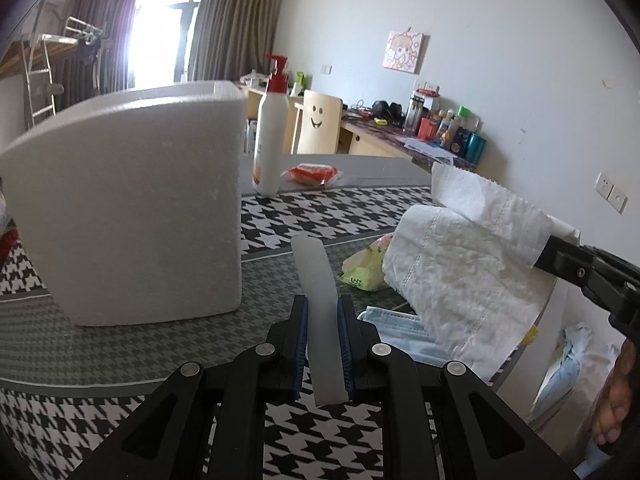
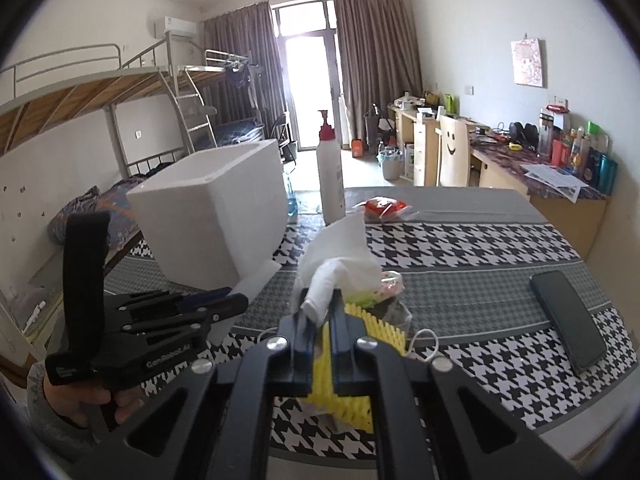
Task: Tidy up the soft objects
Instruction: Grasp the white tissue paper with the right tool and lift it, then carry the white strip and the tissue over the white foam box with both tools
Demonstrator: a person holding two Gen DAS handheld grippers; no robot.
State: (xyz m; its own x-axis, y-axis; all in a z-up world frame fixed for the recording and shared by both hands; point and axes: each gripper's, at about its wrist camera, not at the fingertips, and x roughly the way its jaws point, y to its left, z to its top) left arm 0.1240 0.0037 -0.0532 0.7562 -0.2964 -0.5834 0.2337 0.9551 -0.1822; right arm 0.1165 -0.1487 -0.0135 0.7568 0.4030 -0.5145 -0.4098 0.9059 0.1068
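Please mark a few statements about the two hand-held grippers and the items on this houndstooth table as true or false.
1. The left hand-held gripper is shut on a translucent white strip. True.
2. The right hand-held gripper is open and holds nothing. False: it is shut on a white tissue.
3. The pump bottle lies on its side. False: it stands upright.
4. The styrofoam box has no lid on it. True.
5. A dark phone lies flat on the table. True.
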